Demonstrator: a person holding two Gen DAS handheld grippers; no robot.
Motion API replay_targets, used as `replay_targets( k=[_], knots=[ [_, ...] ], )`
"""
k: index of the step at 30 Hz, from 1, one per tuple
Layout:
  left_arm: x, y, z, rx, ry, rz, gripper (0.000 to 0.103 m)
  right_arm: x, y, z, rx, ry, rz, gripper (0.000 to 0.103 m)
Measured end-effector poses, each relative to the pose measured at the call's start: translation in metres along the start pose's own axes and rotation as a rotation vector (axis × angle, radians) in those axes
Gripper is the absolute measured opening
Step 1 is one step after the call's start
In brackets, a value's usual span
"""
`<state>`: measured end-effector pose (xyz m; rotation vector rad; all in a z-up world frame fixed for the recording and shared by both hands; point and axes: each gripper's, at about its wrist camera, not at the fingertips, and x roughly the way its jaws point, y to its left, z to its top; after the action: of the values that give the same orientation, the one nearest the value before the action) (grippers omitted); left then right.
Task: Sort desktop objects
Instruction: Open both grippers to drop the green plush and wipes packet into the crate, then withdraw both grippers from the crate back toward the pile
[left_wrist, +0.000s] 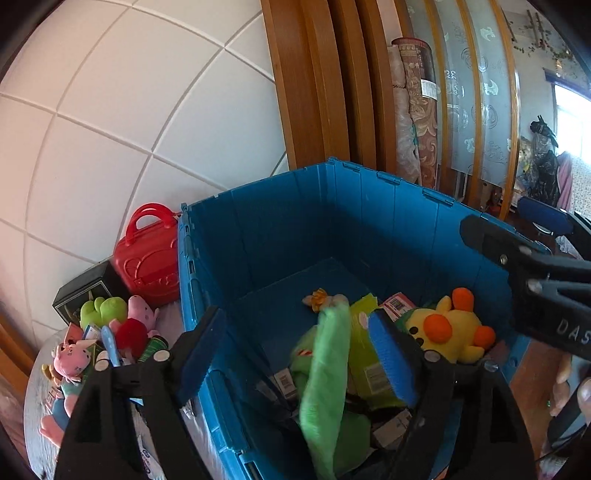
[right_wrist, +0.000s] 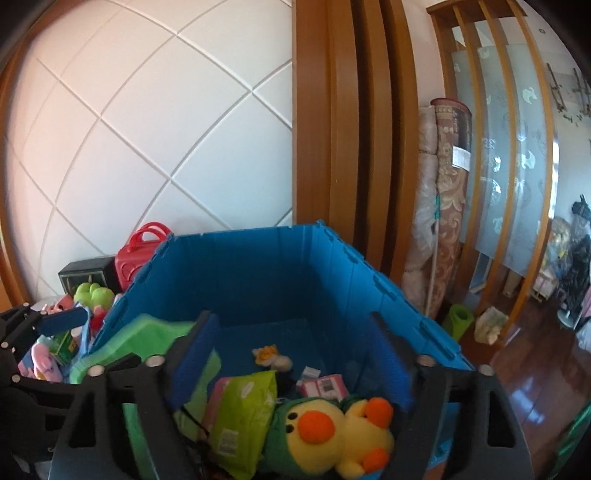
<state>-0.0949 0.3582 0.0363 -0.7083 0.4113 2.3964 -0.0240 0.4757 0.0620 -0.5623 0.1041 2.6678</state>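
Blue ribbed plastic forms the crate (left_wrist: 280, 229), a deep open bin with panelled walls and hinged rim tabs, standing at the right end of the bench (left_wrist: 35, 373). Inside it, near the front wall, lie a soft yellow duck (left_wrist: 448, 328) with orange beak and feet, a crinkly lime-green packet (right_wrist: 243, 410), small pink cartons (right_wrist: 327, 386) with barcodes, and a little yellow-and-white plush (right_wrist: 271, 356) alone on the smooth floor towards the back.

The left gripper (left_wrist: 295, 358) stands released over the crate's front-left corner, one blue ribbed pad (left_wrist: 391, 354) inside the bin and the other outside its left wall. A green fleecy cloth (left_wrist: 327, 384), blurred, hangs between the pads and touches neither that I can see.

The right gripper (right_wrist: 295, 365) is spread wide over the crate's front edge, gripping nothing, with the duck lying below and between its pads.

On the bench to the left of the crate, a heap of plush toys (left_wrist: 110, 325), pink, green and red, sits beside a glossy red moulded case (left_wrist: 149, 254) with a loop handle and a dark box (left_wrist: 83, 291).
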Motion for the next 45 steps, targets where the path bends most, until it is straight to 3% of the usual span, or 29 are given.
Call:
replay_targets(
  k=[1, 6, 14, 24, 34, 41, 45],
  knots=[
    [0.000, 0.003, -0.002, -0.011, 0.003, -0.011, 0.080, -0.002, 0.000, -0.003, 0.001, 0.002, -0.003, 0.102],
    [-0.007, 0.016, -0.015, -0.080, 0.019, -0.050, 0.080, -0.012, -0.006, -0.014, 0.014, 0.013, -0.002, 0.103],
    [-0.028, 0.033, -0.034, -0.129, -0.007, -0.048, 0.080, -0.031, 0.001, -0.027, 0.013, 0.016, 0.008, 0.103],
    [-0.054, 0.080, -0.065, -0.228, -0.047, 0.051, 0.080, -0.029, 0.040, -0.042, -0.036, 0.041, 0.071, 0.103],
    [-0.087, 0.176, -0.115, -0.320, -0.053, 0.193, 0.080, -0.032, 0.137, -0.033, -0.134, 0.007, 0.236, 0.103],
    [-0.100, 0.291, -0.177, -0.425, 0.032, 0.339, 0.080, -0.027, 0.236, -0.036, -0.207, 0.012, 0.370, 0.103],
    [-0.084, 0.356, -0.226, -0.501, 0.152, 0.398, 0.080, -0.006, 0.298, -0.053, -0.251, 0.084, 0.418, 0.103]
  ],
)
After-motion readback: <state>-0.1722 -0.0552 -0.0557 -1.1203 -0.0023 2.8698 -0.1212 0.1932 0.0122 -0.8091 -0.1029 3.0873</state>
